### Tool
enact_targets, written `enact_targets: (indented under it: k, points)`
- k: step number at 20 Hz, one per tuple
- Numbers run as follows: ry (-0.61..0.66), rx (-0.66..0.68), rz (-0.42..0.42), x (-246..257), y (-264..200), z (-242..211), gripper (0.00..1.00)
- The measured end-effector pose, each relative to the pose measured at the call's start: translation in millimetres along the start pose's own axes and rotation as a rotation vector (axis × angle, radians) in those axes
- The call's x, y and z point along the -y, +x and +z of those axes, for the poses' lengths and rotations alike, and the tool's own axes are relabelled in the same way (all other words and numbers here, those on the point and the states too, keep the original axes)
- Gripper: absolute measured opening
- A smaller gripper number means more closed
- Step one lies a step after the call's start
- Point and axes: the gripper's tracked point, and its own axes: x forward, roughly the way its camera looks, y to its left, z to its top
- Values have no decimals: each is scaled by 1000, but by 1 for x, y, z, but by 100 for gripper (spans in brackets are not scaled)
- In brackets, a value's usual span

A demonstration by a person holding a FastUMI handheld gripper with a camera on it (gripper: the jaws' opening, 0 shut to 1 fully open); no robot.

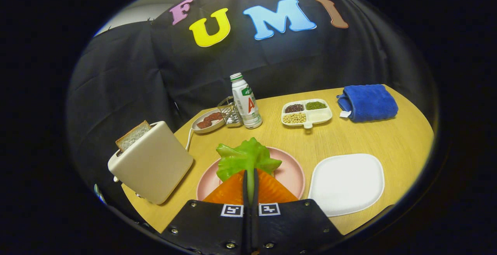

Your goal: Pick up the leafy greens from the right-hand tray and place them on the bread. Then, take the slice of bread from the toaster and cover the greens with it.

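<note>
My tongs are nearly closed, both fingers pinching the stem end of the leafy greens at the lower middle of the frame; I hold them by that narrow end so the wide ruffled leaf hangs free ahead of the fingers and can spread flat when it goes down. The leaf is over the pink plate, which is where the bread should be, though my fingers hide any slice there. The white tray at lower right lies bare, which fits the greens being in my grip. At the left, the toaster stands upright with a slice of bread sticking out of its slot, high enough to be gripped by its top edge. Everything sits on the wooden tabletop. I judge this the stage of carrying the greens over the plate
</note>
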Motion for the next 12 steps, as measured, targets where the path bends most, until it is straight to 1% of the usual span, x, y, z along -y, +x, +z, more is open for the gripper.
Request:
enact_targets:
  k: [2,6,9,12]
  points:
    - [-30,-6,-24,-3,6,-7,0]
    - [-42,-54,-22,-16,17,-28,0]
    - [-80,-92,-65,-13,24,-46,1]
    - [-106,-94,-90,-13,26,-53,0]
